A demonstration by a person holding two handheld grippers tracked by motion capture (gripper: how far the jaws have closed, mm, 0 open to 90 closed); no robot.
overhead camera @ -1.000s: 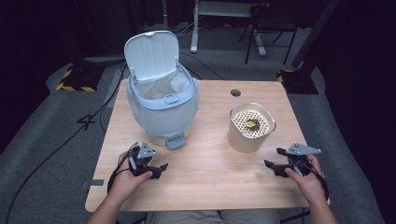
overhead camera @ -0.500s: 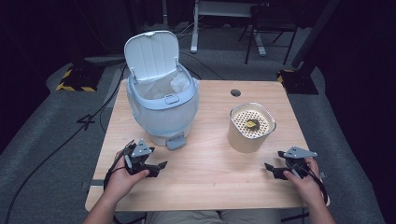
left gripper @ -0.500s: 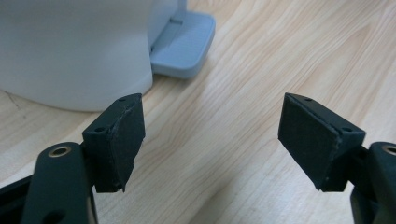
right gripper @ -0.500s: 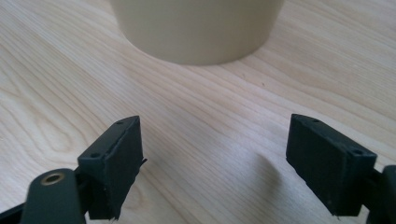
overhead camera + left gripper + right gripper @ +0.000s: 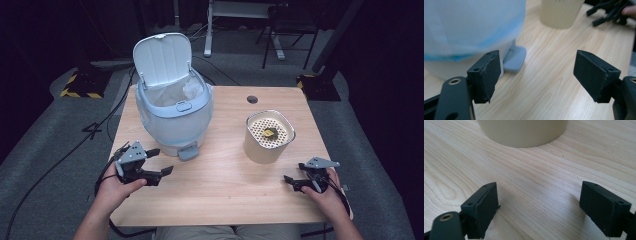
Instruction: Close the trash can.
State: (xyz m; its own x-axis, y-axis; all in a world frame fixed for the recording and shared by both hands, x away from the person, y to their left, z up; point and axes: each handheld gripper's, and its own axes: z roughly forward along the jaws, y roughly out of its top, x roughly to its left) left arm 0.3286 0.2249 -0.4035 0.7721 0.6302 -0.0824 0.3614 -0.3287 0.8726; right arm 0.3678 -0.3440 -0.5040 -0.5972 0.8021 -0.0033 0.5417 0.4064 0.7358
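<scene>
Now, by item:
Left gripper (image 5: 161, 161): held in the person's left hand (image 5: 116, 182) over the near-left part of the table (image 5: 225, 200), pointed toward the pedal bin; jaws spread wide with nothing between them, bare wood showing in the gap in the left gripper view (image 5: 536, 75).
Right gripper (image 5: 291, 181): held low over the near-right part of the table in the right hand (image 5: 325, 195), aimed toward the canister; jaws just been opening, now wide apart, nothing between them, bare wood grain in the gap in the right gripper view (image 5: 539, 202).
Pedal bin (image 5: 174, 112): pale blue, rounded, upright on the far-left part of the table; hinged lid (image 5: 162, 60) raised and tilted back, white liner (image 5: 192, 90) visible inside.
Pedal (image 5: 187, 151): grey-blue tab at the bin's foot, resting on the wood, just beside the left gripper's tips; blurred but seen beyond the left jaw pad in the left gripper view (image 5: 515, 58).
Canister (image 5: 268, 137): cream, round, upright right of centre, well apart from the bin; perforated insert at its top with a small yellow and dark object (image 5: 270, 133) lying on it, too small to identify.
Cable hole (image 5: 252, 99): round, dark, near the far edge of the table.
</scene>
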